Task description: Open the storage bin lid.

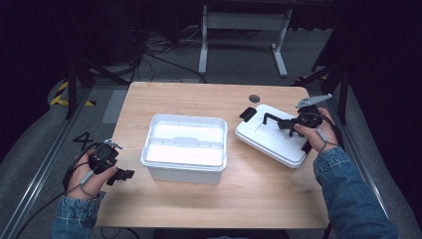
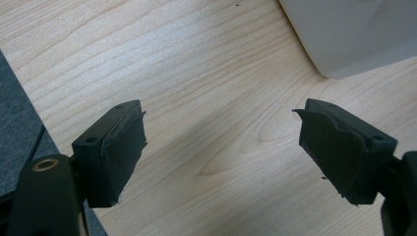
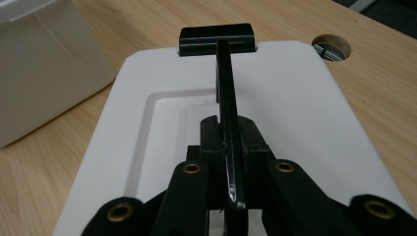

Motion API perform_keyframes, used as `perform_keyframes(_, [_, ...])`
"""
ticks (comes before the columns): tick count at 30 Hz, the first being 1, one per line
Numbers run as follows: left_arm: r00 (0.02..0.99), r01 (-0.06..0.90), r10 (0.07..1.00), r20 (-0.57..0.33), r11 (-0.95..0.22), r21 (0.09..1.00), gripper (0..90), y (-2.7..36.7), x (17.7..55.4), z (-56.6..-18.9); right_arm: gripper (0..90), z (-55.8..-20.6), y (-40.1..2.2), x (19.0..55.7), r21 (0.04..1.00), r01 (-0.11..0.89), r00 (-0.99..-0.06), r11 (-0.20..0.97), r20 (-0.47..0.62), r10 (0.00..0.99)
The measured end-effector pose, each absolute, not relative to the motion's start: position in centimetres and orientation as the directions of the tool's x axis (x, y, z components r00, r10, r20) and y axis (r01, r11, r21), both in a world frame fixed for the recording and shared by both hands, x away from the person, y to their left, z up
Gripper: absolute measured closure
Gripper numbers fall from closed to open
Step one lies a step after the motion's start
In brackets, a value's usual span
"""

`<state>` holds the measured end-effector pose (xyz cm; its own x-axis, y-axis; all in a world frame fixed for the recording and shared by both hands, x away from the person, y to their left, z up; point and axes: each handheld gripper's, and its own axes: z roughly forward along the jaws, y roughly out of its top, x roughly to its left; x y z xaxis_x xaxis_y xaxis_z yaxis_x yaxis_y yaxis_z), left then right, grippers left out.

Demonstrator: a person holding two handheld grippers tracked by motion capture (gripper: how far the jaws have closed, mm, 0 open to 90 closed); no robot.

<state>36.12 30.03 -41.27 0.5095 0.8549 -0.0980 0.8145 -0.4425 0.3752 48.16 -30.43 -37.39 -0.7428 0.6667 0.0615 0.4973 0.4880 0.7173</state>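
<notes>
A white lid (image 1: 272,139) lies flat on the wooden desk (image 1: 199,199), at about 3 o'clock from the white box (image 1: 184,147). The lid and the box are near each other but do not touch. The lid has a thin black handle (image 1: 276,119) that stands up along its top, and a black clip (image 1: 247,113) at the end that points to 11 o'clock.

The right tool (image 1: 293,123) sits over the lid. In the right gripper view its two black jaws are squeezed shut on the handle (image 3: 227,123), one jaw on each side, with the handle running straight away to the clip (image 3: 216,39) at 12 o'clock. The lid (image 3: 305,108) rests flat under it. A small round hole in the desk (image 3: 332,47) is at 2 o'clock from the lid.

The left tool (image 1: 122,175) is at the desk's left edge, at about 8 o'clock from the box. A hand (image 1: 87,172) holds it. In the left gripper view its jaws stand wide apart with nothing between them, just bare desk (image 2: 206,128). A corner of the box (image 2: 354,34) shows at 1 o'clock there.

The box is open on top and sits in the middle of the desk.
</notes>
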Motion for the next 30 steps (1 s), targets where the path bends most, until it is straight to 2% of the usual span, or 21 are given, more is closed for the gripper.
perform_keyframes(25, [0.513,0.814,0.853,-0.095,-0.448,0.370,18.4,29.9,36.2,-41.4,84.5,-40.9,-31.3,48.6,0.691,0.551,-0.718,0.468,0.108,0.687])
perform_keyframes(30, [0.508,0.818,0.855,-0.100,-0.443,0.368,18.4,29.9,36.2,-41.4,83.9,-41.3,-31.4,48.7,0.681,0.577,-0.712,0.452,0.147,0.687])
